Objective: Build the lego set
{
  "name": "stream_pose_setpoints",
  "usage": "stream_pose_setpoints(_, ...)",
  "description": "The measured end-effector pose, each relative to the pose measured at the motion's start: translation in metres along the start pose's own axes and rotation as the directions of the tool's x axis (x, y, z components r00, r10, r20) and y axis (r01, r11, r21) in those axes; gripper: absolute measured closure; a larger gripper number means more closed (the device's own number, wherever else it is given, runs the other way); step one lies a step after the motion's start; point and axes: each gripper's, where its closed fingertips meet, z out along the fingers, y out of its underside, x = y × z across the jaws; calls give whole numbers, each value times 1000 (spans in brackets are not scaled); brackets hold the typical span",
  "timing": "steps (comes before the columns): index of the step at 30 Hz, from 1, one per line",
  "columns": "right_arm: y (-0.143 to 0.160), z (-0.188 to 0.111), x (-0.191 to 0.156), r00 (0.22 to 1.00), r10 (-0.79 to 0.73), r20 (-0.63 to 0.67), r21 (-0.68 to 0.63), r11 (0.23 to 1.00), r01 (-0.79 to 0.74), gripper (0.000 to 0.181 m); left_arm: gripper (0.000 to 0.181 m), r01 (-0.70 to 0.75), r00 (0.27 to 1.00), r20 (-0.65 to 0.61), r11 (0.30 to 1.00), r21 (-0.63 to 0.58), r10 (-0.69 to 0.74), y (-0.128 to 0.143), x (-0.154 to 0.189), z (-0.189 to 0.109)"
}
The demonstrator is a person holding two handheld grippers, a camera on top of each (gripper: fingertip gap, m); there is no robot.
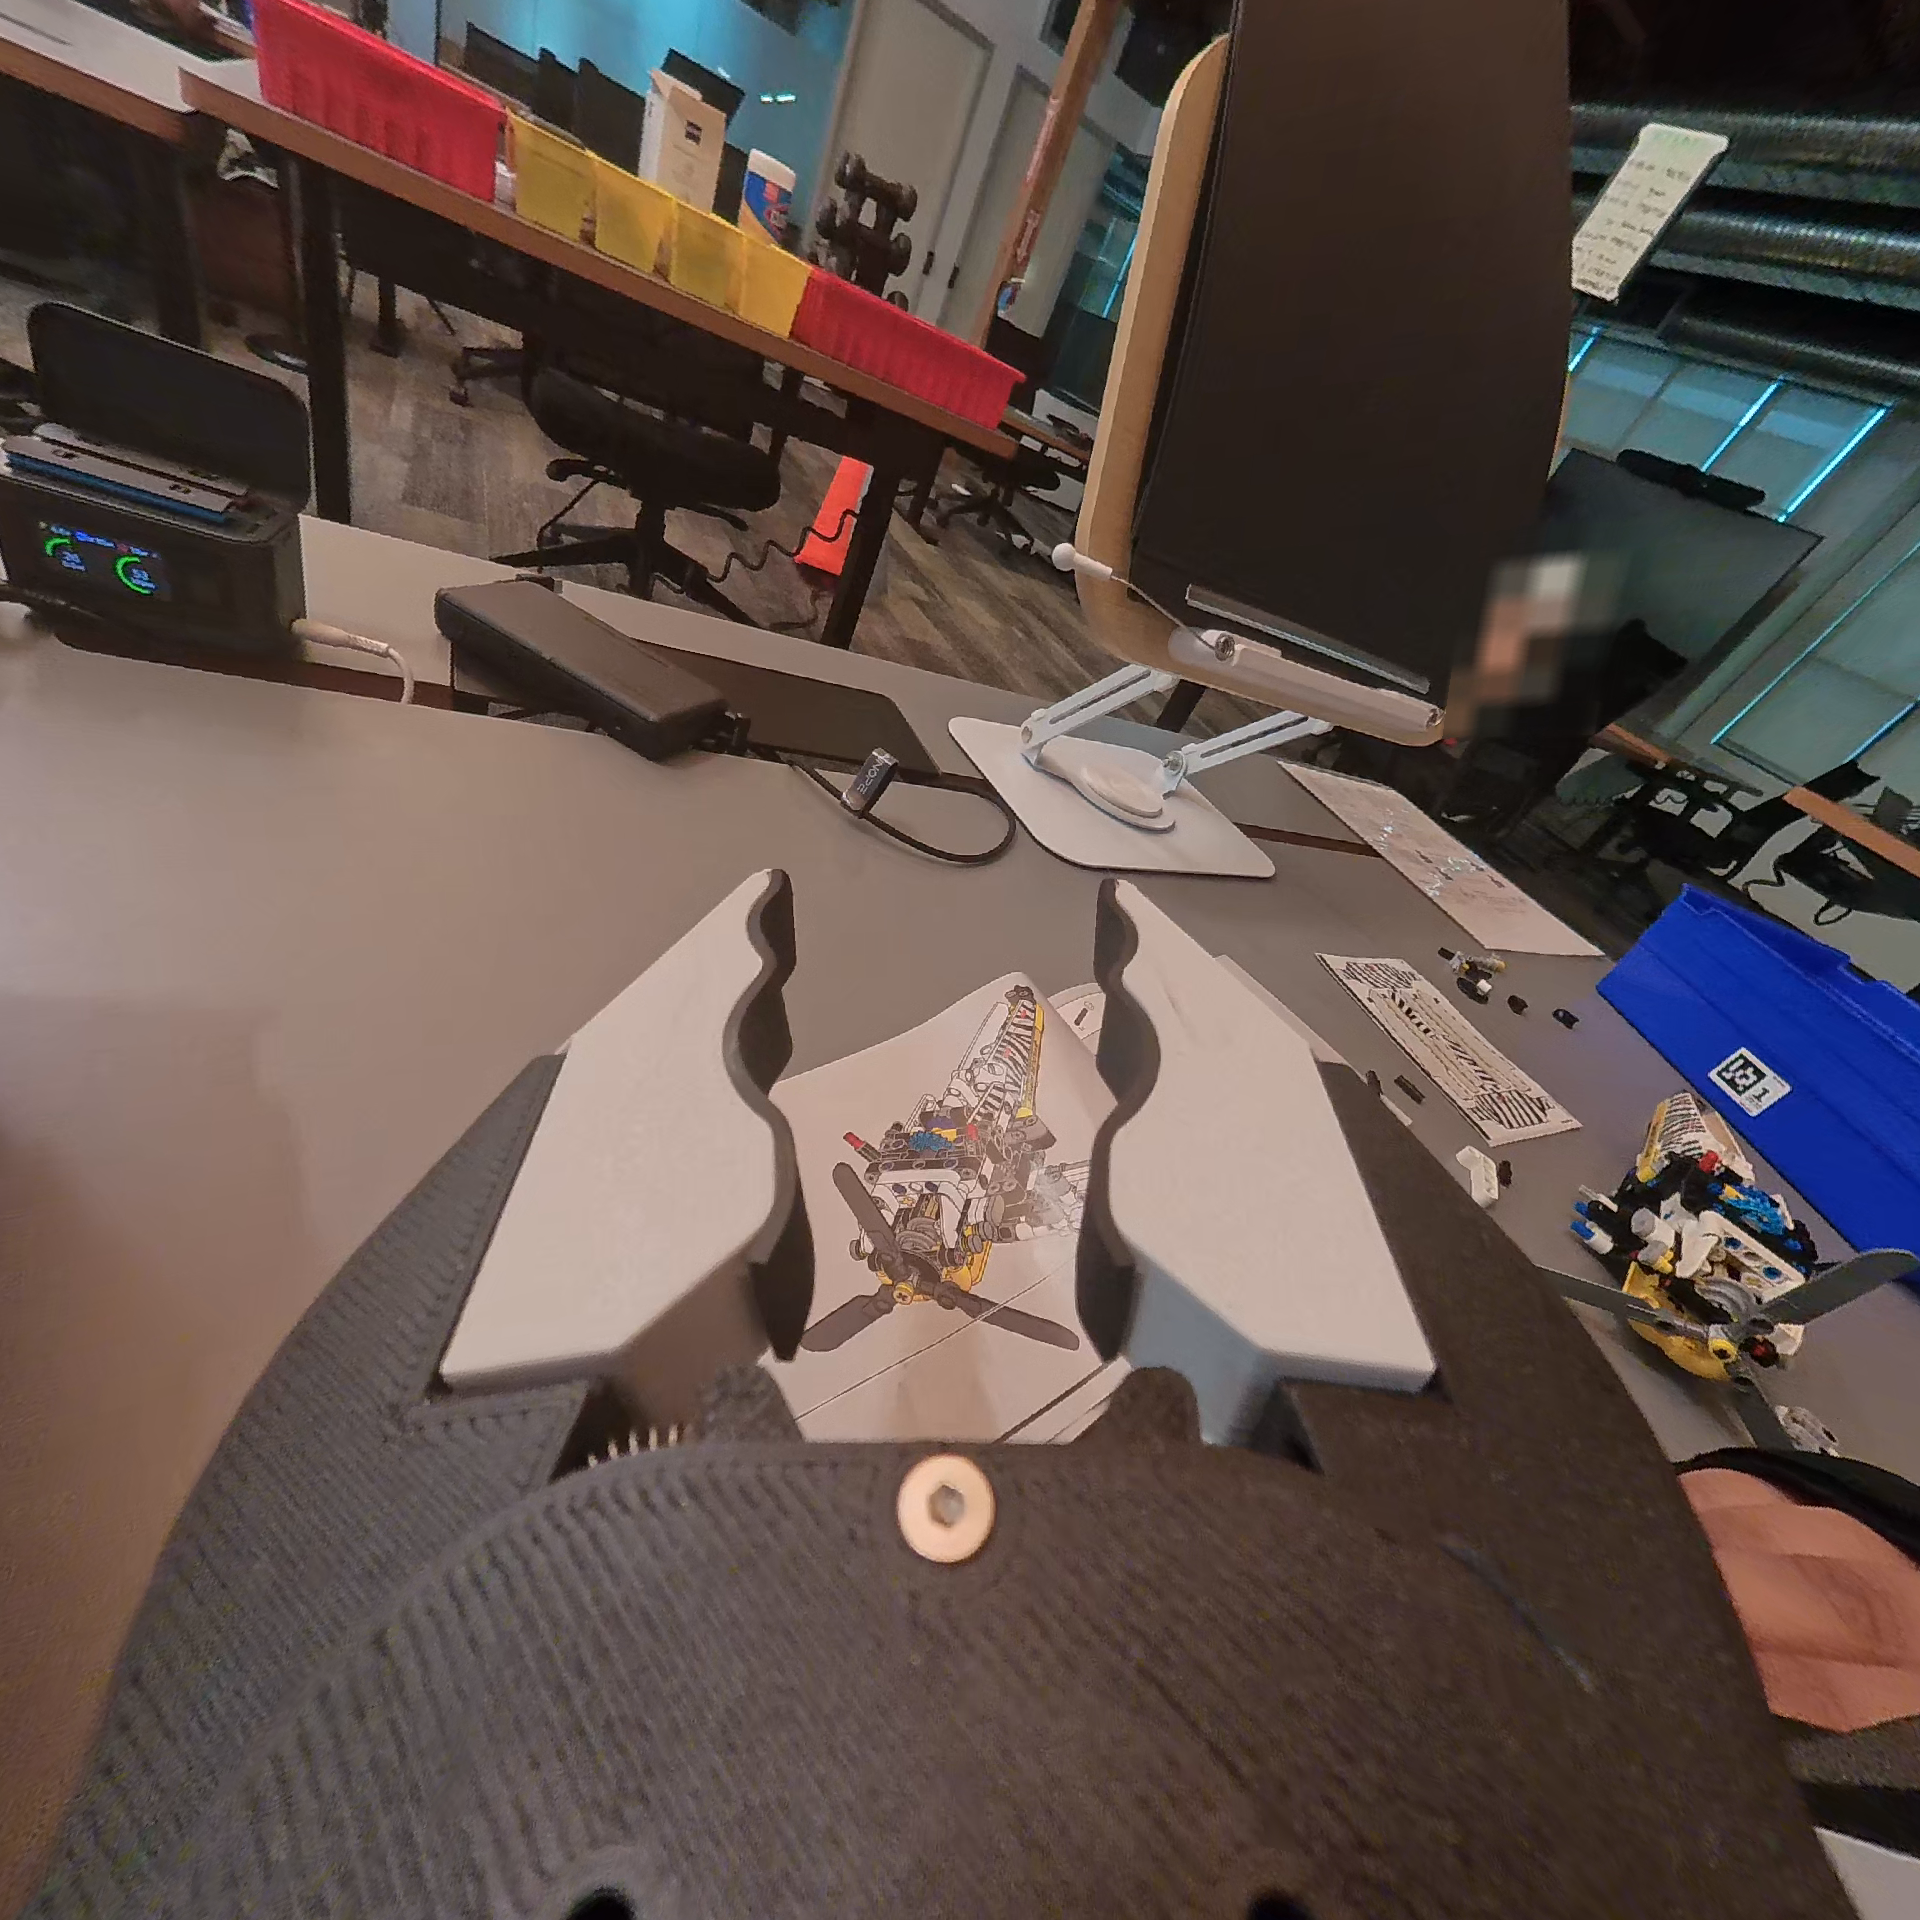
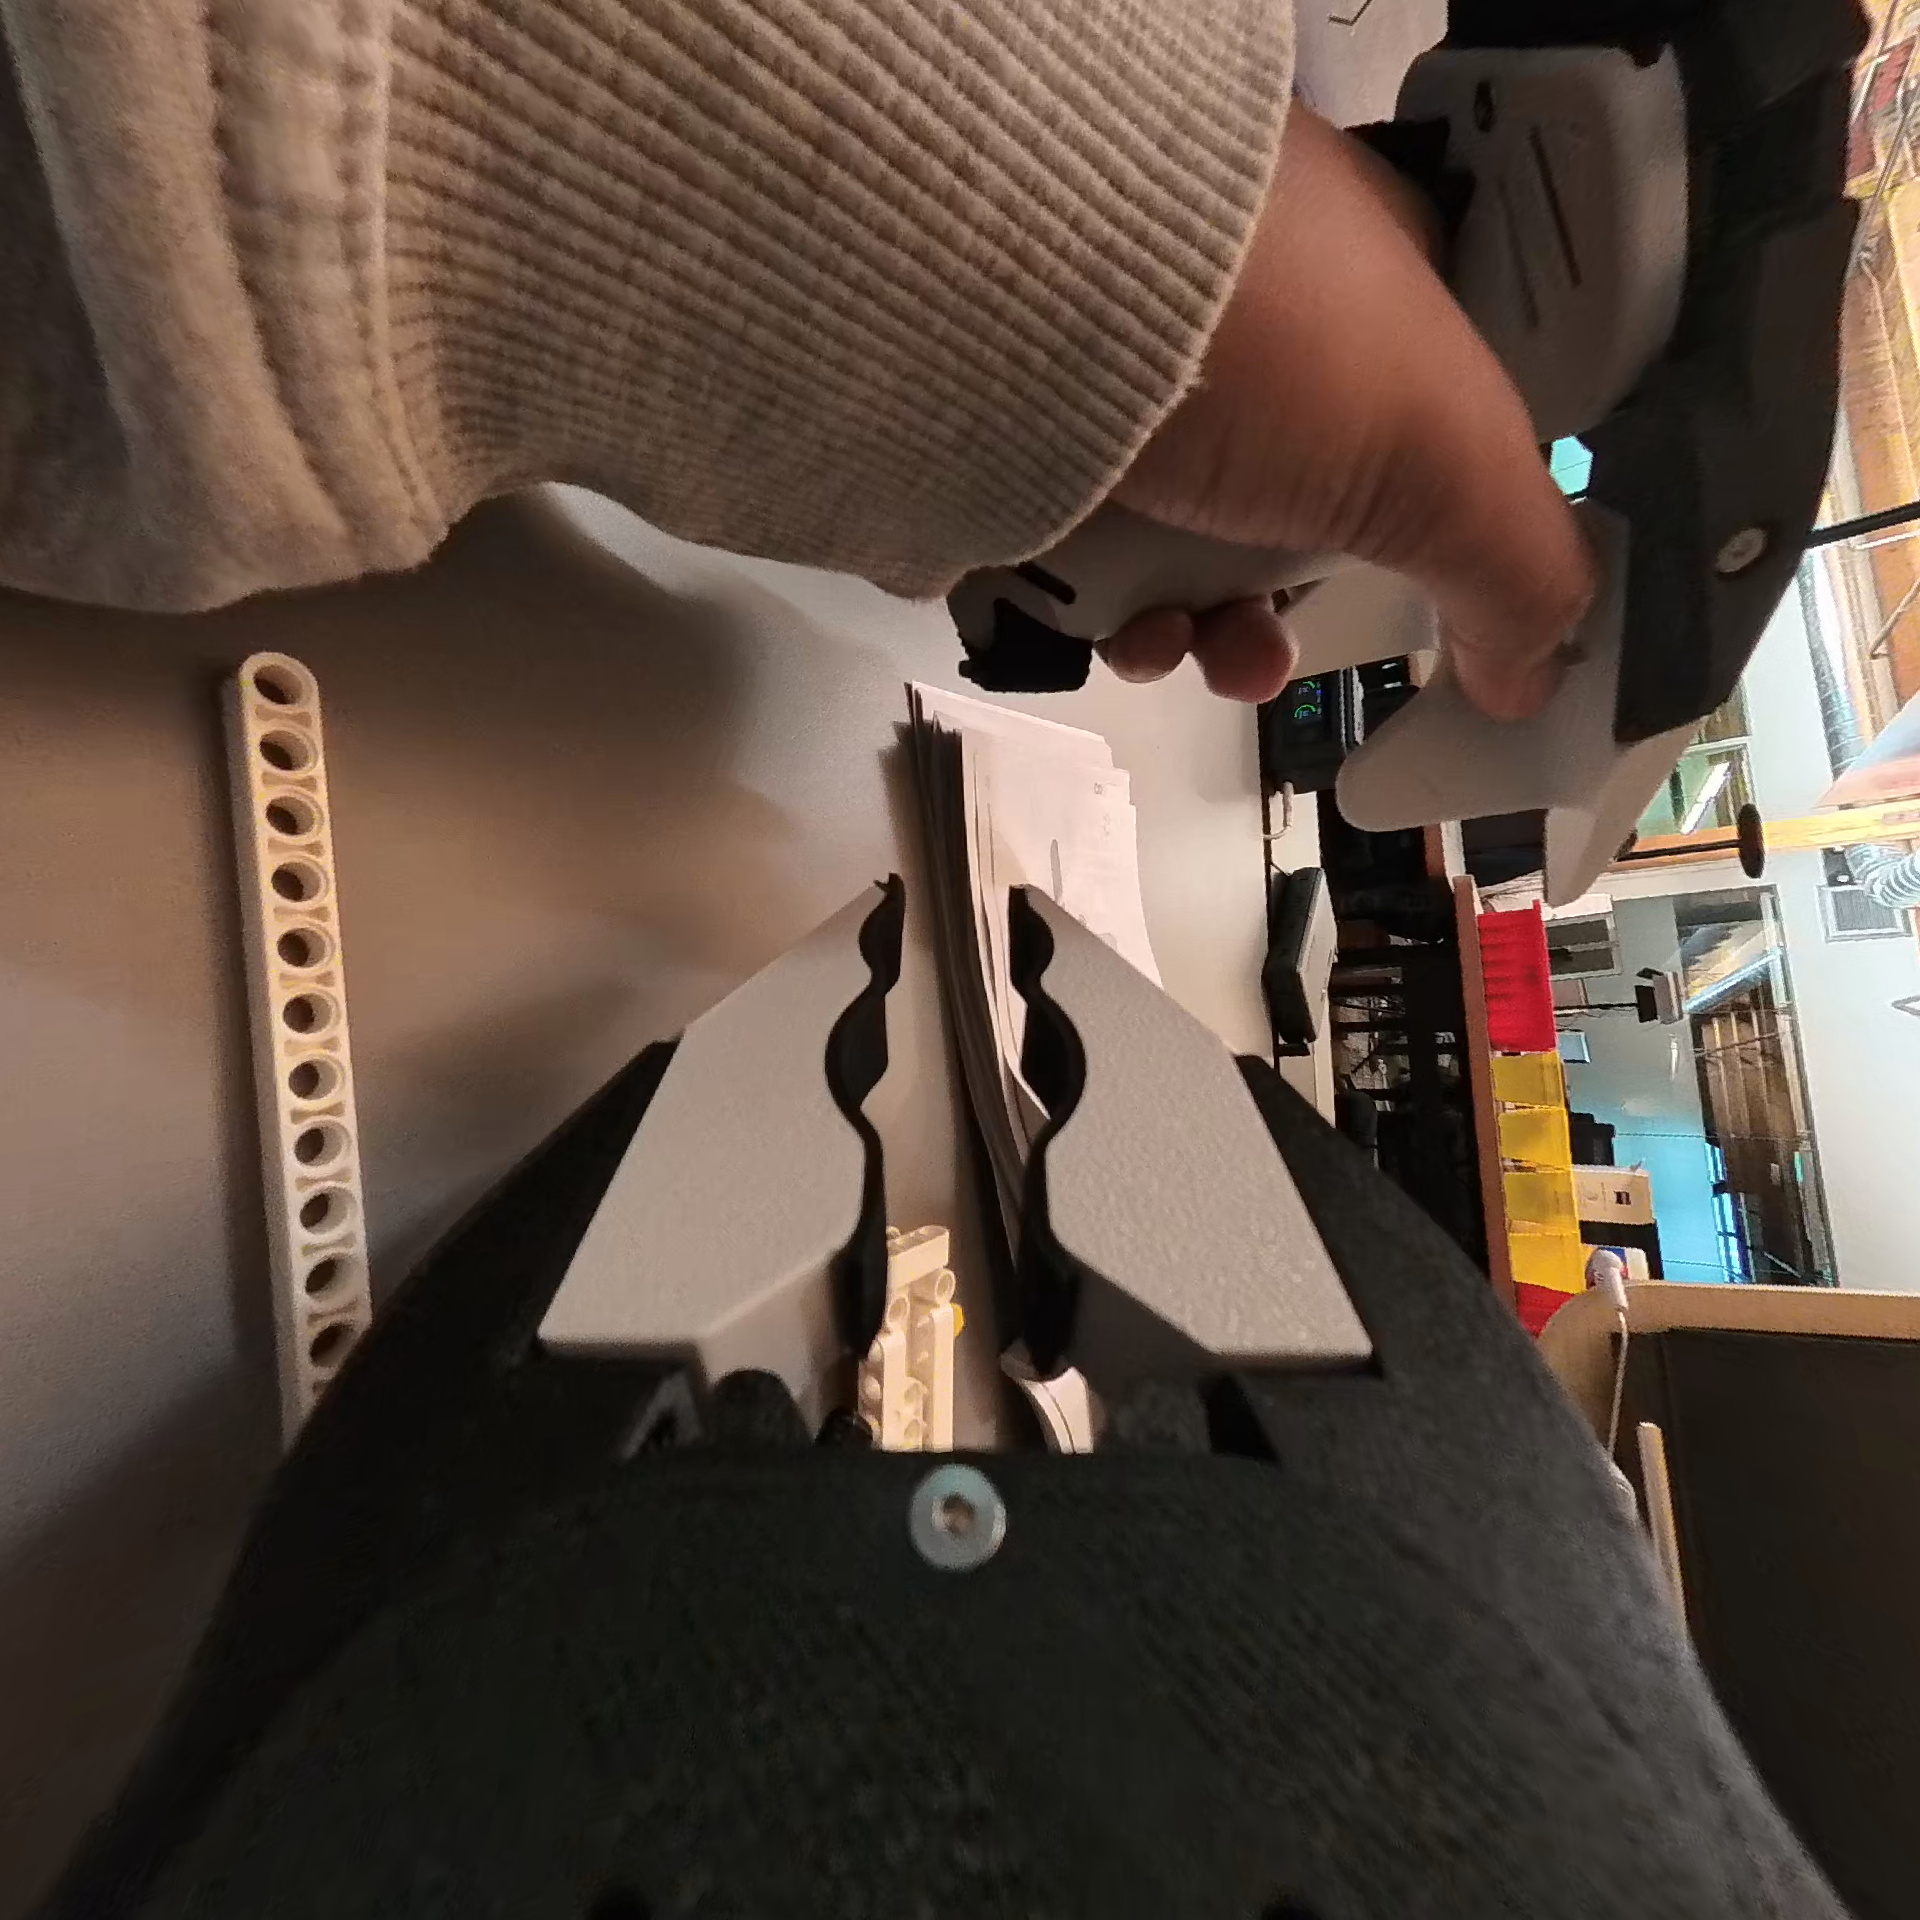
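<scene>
In the left wrist view my left gripper [image 1: 940, 888] is open and empty, hovering over the open instruction booklet [image 1: 935, 1174], which shows a plane drawing. The partly built lego plane [image 1: 1704, 1278], yellow, white and blue with a grey propeller, lies on the table to its right. In the right wrist view my right gripper [image 2: 956, 891] is open, and the edge of the booklet's stacked pages [image 2: 987, 1039] runs between its jaws, close to the right one. A small white lego piece [image 2: 914, 1340] lies near the jaws' base. A long white holed beam [image 2: 296, 1029] lies to the left.
A sticker sheet [image 1: 1444, 1039], small loose pieces [image 1: 1475, 966] and a blue bin [image 1: 1787, 1049] are at the right. A tablet on a stand [image 1: 1340, 343] and a power brick [image 1: 582, 665] stand farther back. A hand in a beige sleeve [image 2: 623, 260] holds the left gripper above. About 15 centimeters separates my left fingertips from my right. About 10 centimeters separates my right fingertips from the small white lego piece [image 2: 914, 1340]. From the right gripper's tips to the partly built lego plane [image 1: 1704, 1278] is close to 30 centimeters.
</scene>
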Motion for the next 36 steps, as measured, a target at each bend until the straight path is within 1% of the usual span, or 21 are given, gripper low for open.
stream_pose_setpoints(34, -7, 0, 0, 1000, -8, 4, 2, 1000, 8, 163, 124, 0, 1000, -9, 1000, -18, 0, 5, 3, 3)
stream_pose_setpoints(36, -6, 1, 3, 1000, -3, -13, -3, 1000, 3, 162, 124, 0, 1000, -8, 1000, -20, 0, 5, 2, 3)
